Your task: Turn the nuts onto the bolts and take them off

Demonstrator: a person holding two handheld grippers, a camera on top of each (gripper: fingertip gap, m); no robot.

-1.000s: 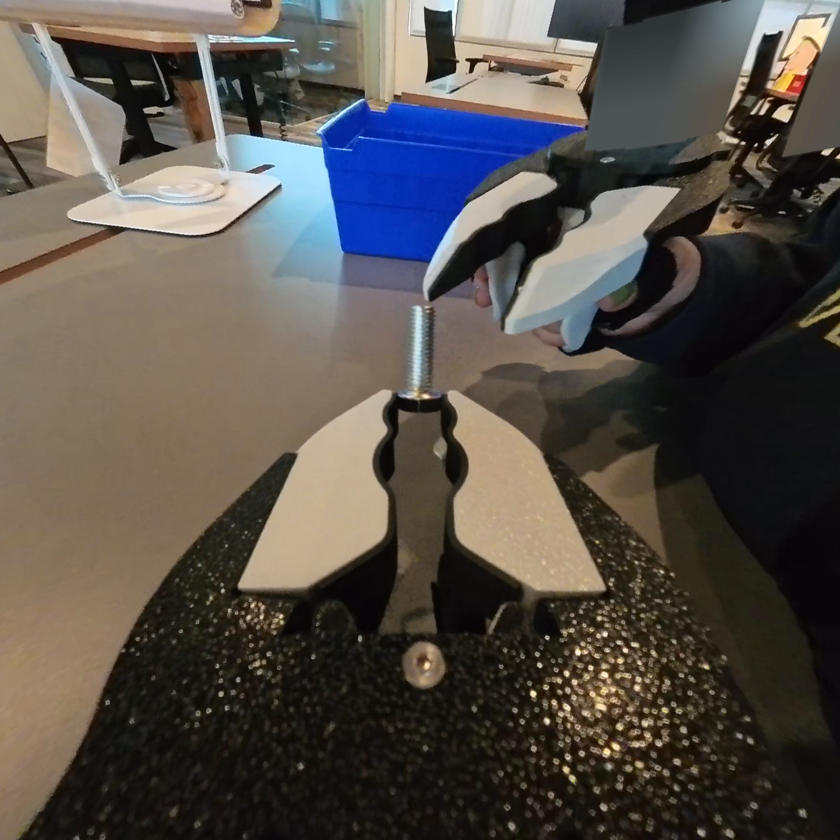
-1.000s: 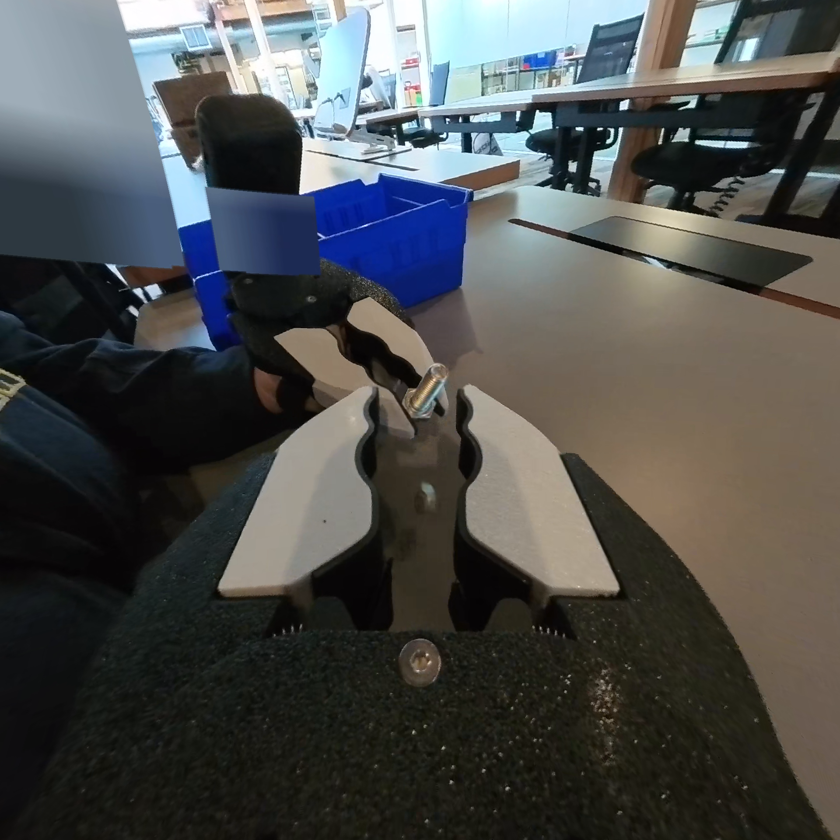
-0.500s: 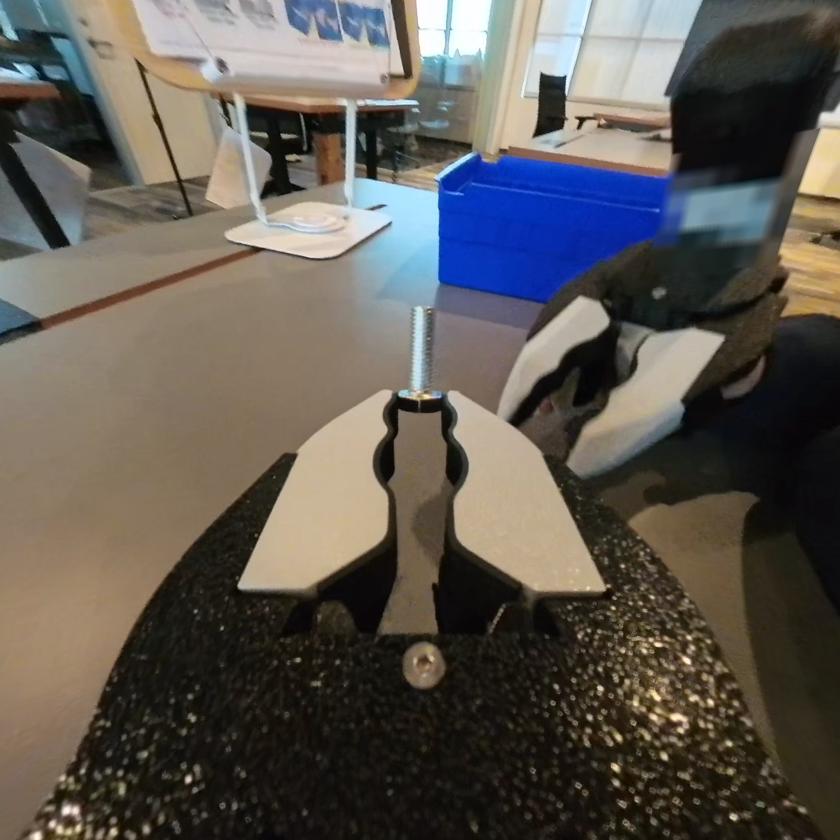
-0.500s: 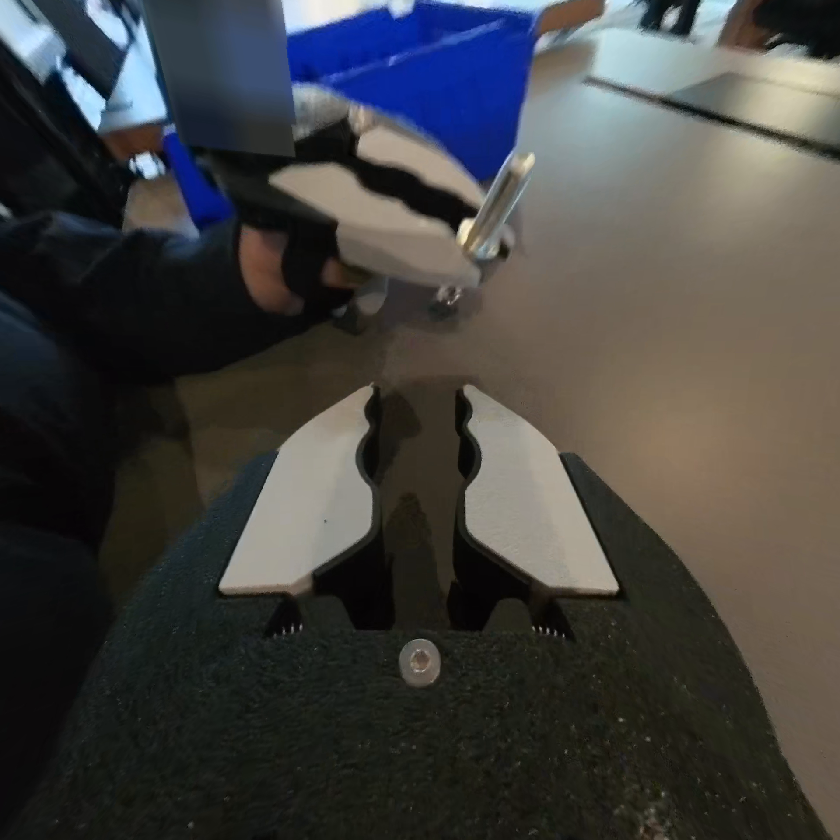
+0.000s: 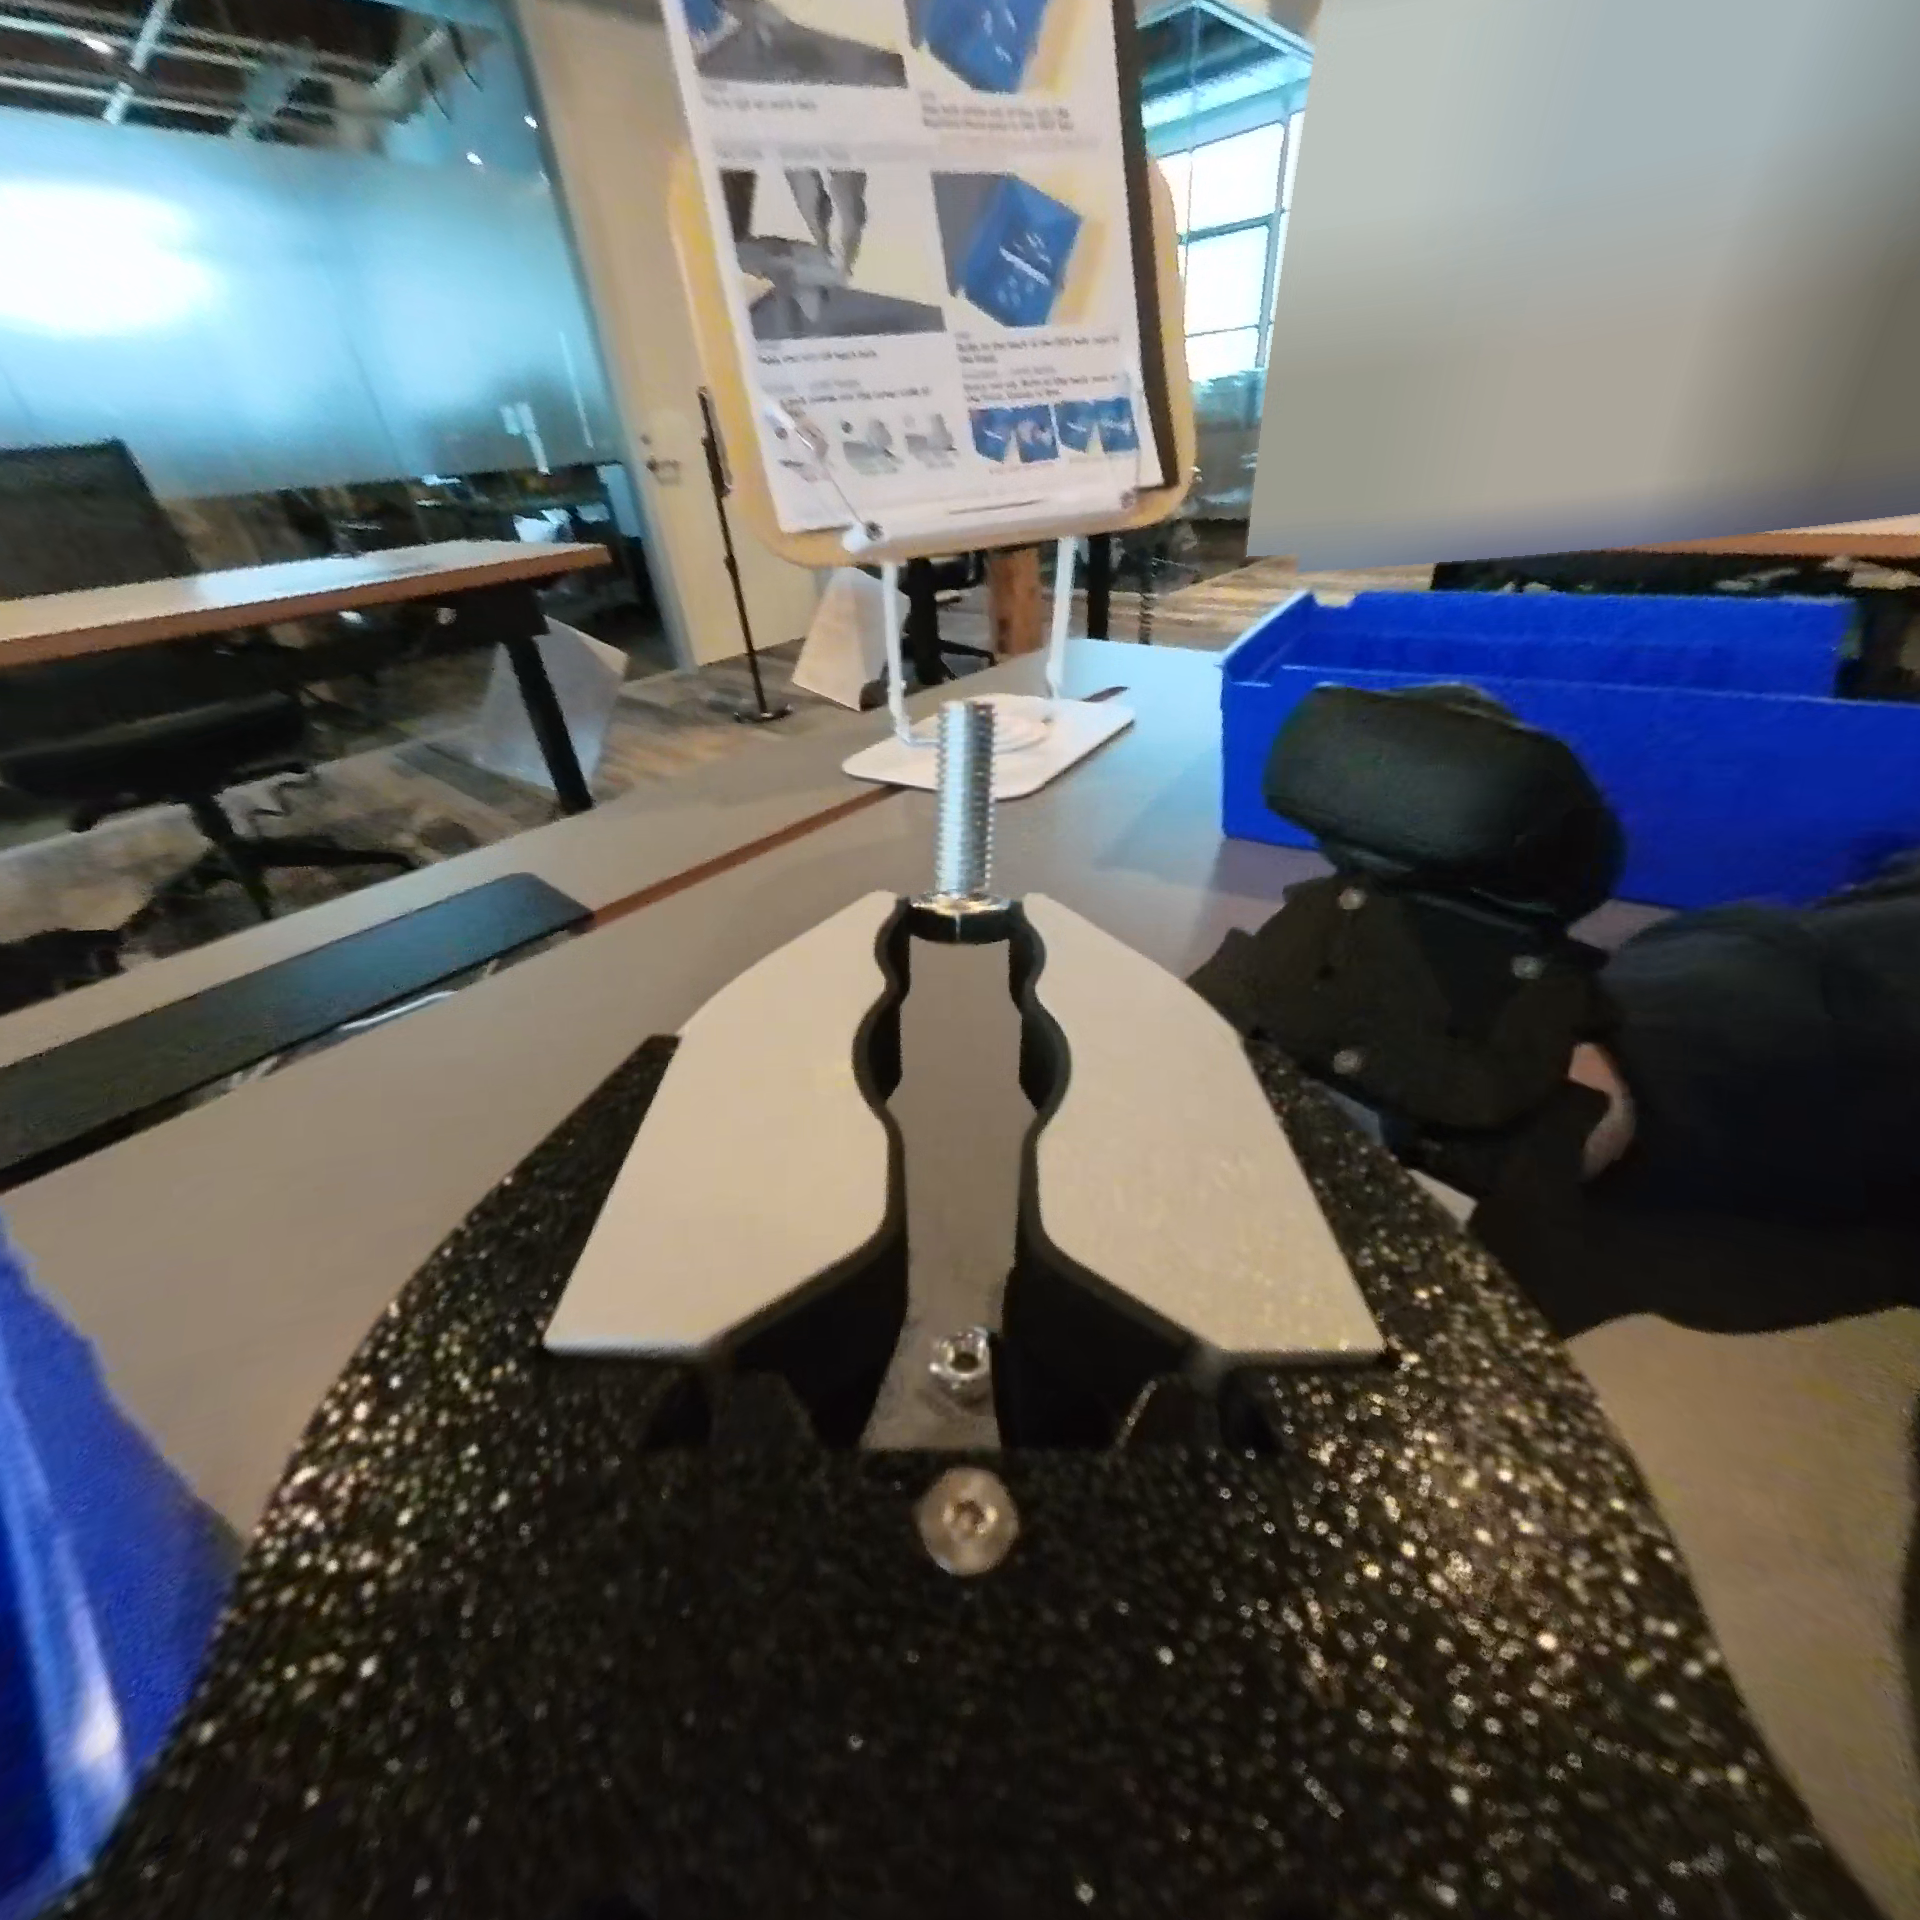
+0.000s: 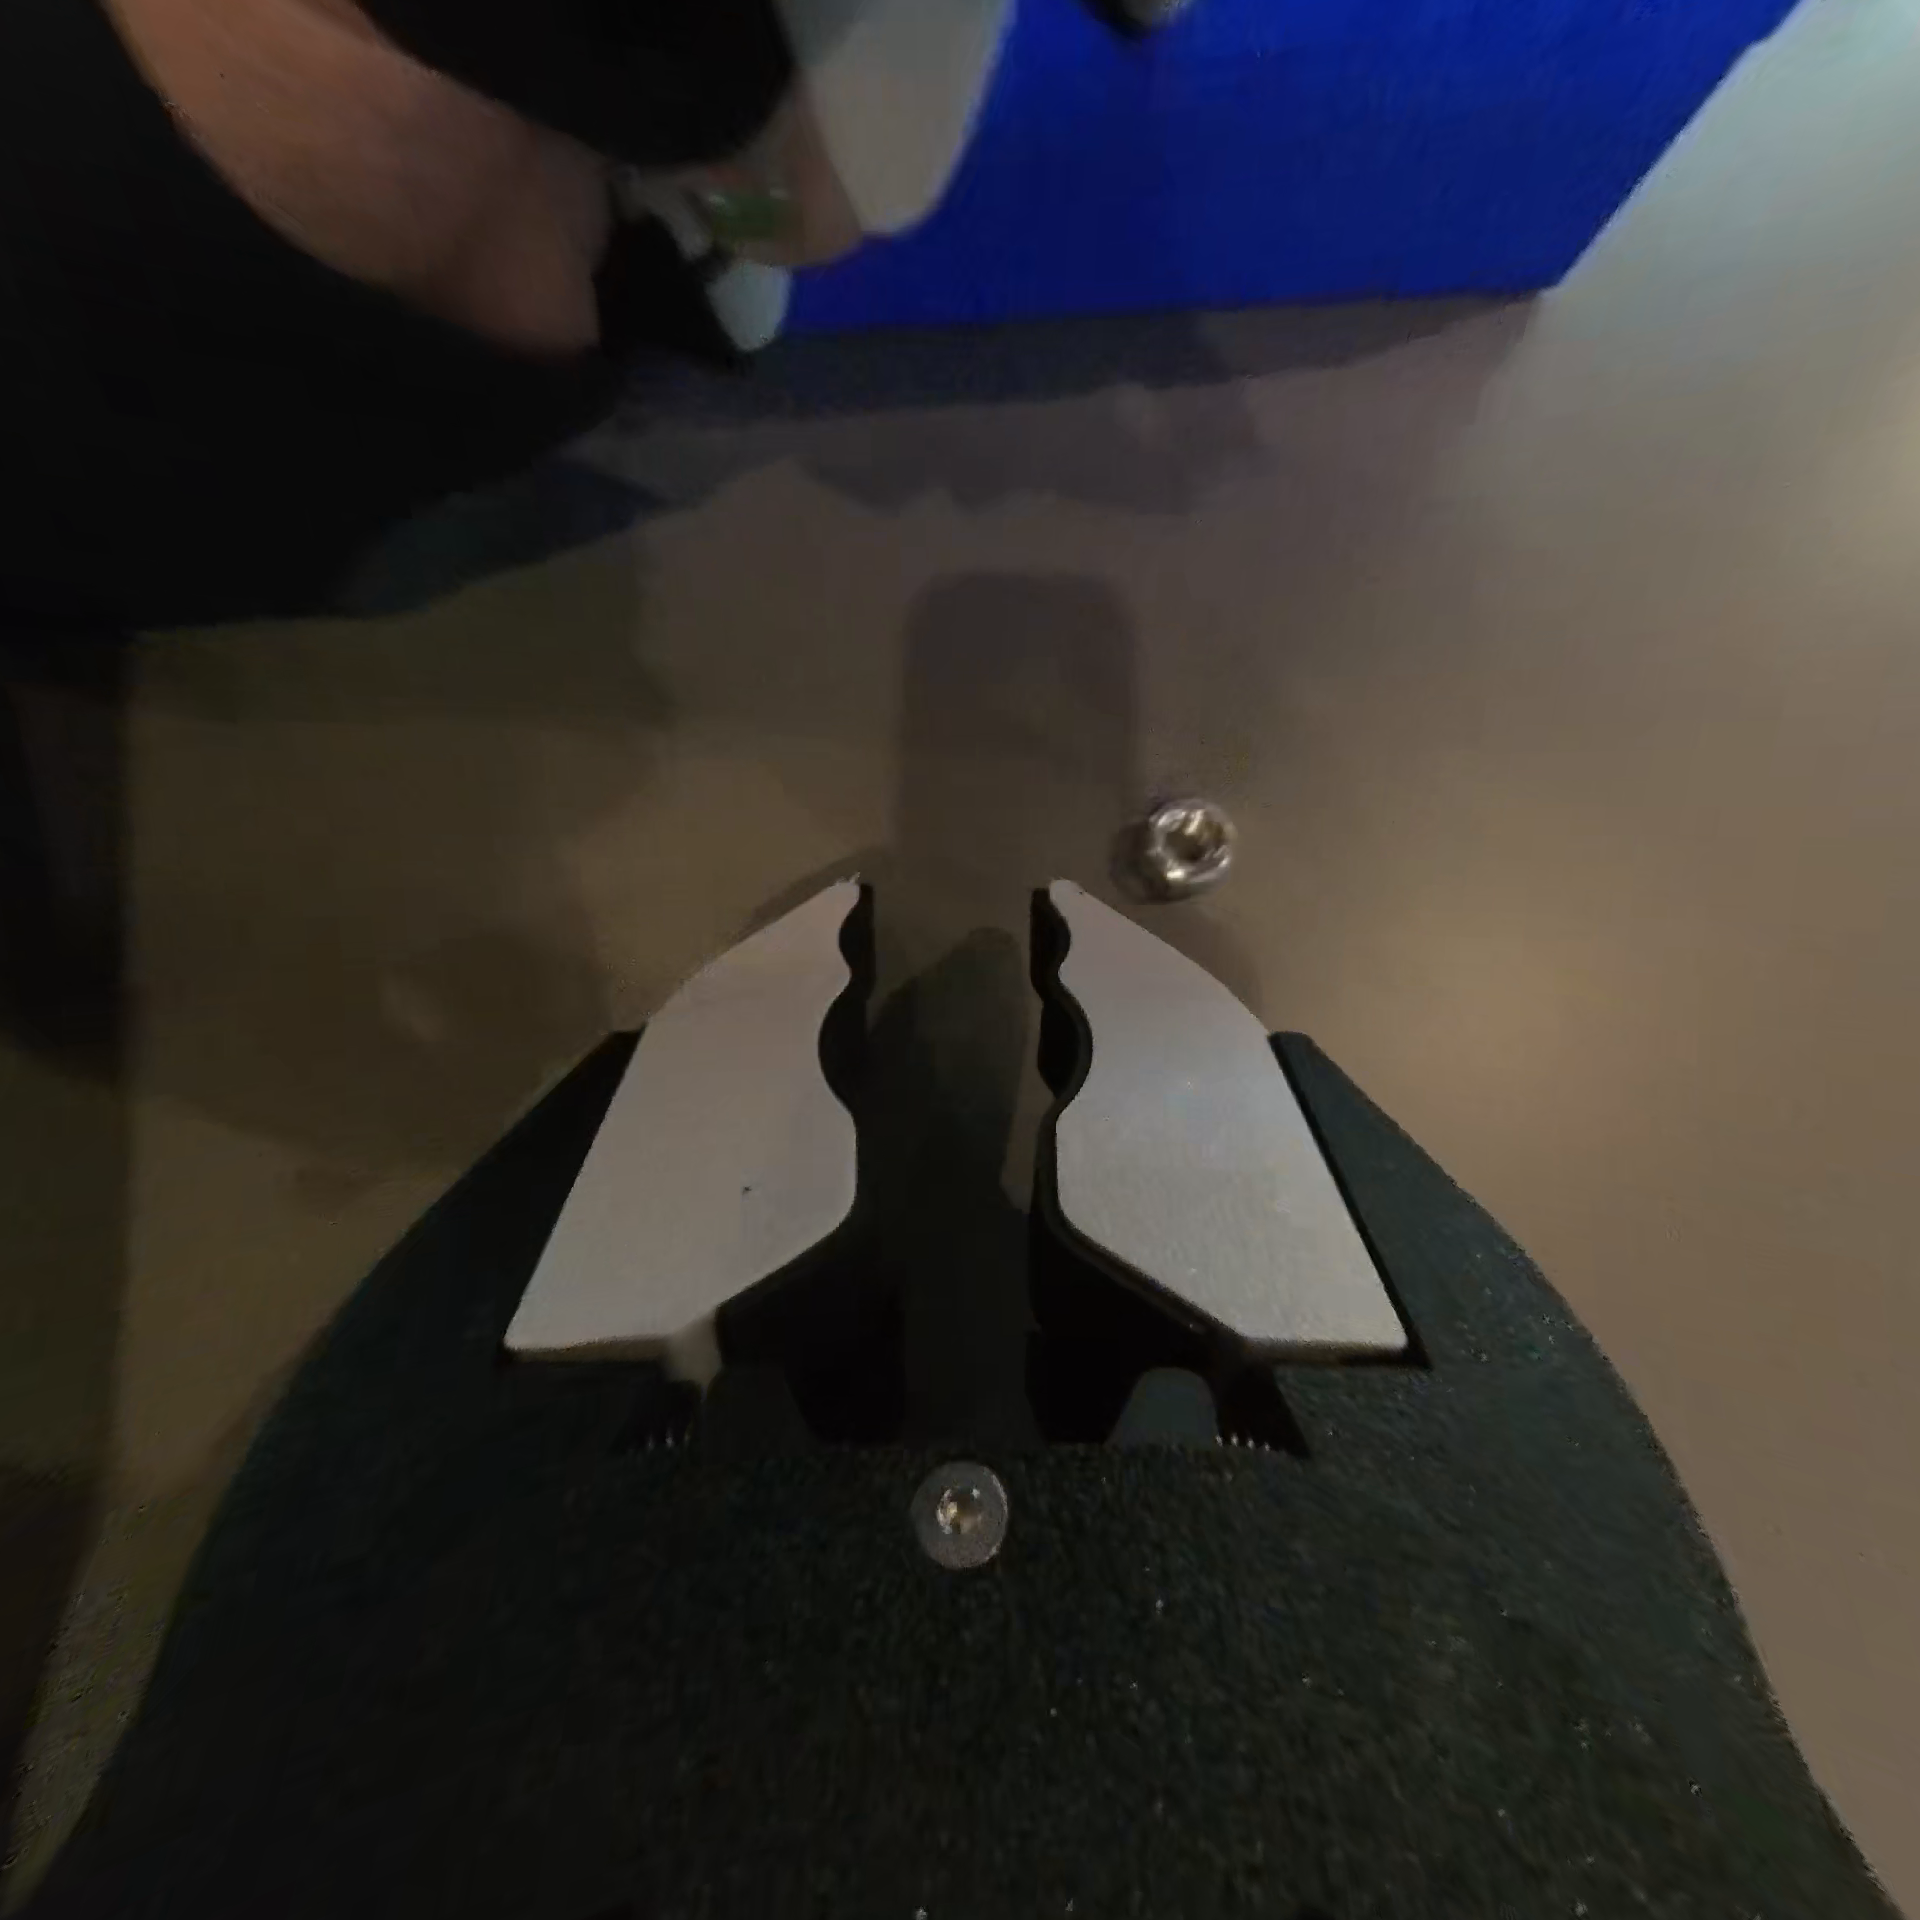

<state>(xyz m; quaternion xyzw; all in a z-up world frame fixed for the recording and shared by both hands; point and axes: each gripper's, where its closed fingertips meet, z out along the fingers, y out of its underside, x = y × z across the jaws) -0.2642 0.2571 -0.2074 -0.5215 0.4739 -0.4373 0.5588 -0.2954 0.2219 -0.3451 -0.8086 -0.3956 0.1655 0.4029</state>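
Note:
My left gripper is shut on the head of a silver bolt, which stands upright with its thread pointing up, bare of any nut. A silver nut lies on the grey table, just right of and beyond my right gripper's tips. My right gripper is open and empty, pointed down at the table close above it. The nut also shows through the gap between the fingers in the left wrist view. The right gripper's black body shows at the right of the left wrist view.
A blue bin stands on the table behind the right gripper and also shows in the right wrist view. A white stand holding an instruction sheet stands at the back. A black inset panel lies at the left.
My right gripper has tipped down toward the table and dropped close above the nut. My left gripper has lifted and swung left with the bolt still held.

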